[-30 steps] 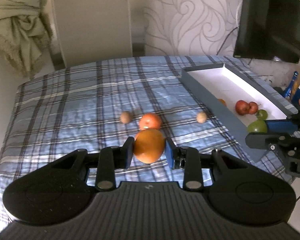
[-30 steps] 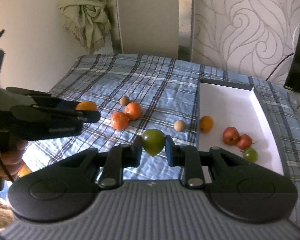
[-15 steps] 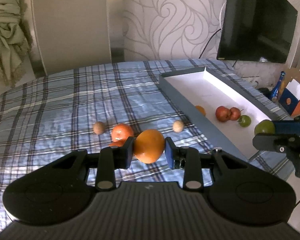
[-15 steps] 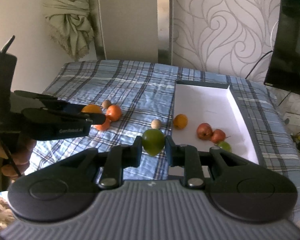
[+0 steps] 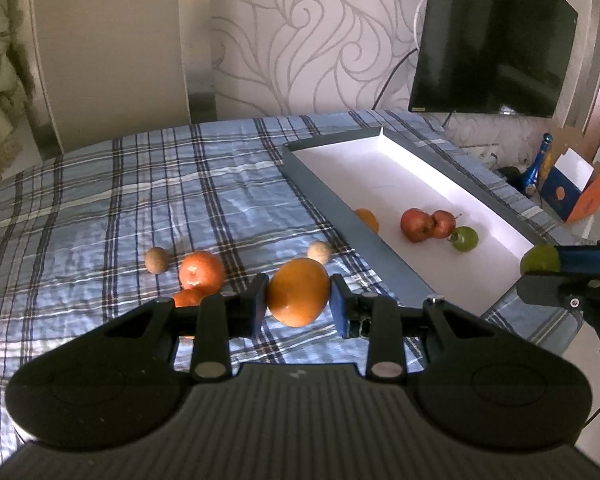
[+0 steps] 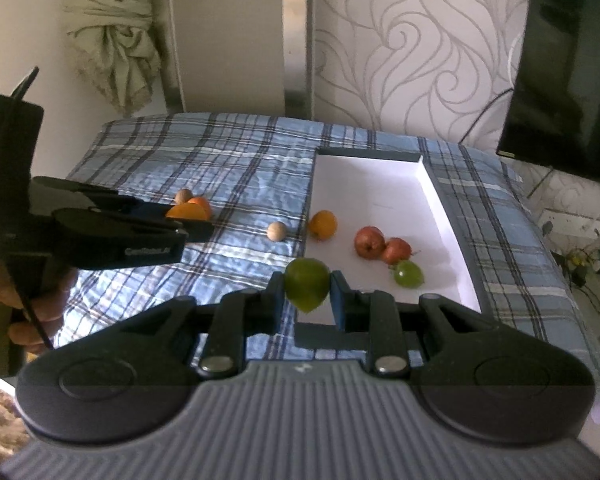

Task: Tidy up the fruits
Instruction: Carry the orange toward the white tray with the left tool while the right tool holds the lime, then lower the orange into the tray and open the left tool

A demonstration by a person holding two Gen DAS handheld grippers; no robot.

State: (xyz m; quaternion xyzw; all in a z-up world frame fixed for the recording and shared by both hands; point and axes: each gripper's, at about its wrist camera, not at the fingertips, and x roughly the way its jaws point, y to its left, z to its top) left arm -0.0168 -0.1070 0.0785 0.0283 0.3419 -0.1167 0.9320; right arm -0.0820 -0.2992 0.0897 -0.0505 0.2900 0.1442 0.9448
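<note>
Landmark: white tray (image 6: pixel 384 196) on the blue plaid cloth (image 5: pixel 140 208). Left of the tray, on the cloth: a brown nut (image 5: pixel 156 259), two tangerines (image 5: pixel 202 270) touching, and a pale ball (image 5: pixel 319 251) just beside the tray wall. Left claw (image 5: pixel 299 299) is clamped on an orange (image 5: pixel 299 297), held above the cloth left of the tray. Right claw (image 6: pixel 307 289) is clamped on a green fruit (image 6: pixel 307 288) over the tray's near left corner. Inside the tray: one orange (image 6: pixel 323 224), two red apples (image 6: pixel 369 242) touching, one green fruit (image 6: pixel 408 274).

Clamped orange (image 5: pixel 299 298) (green fruit (image 6: pixel 307 289) likewise)
</note>
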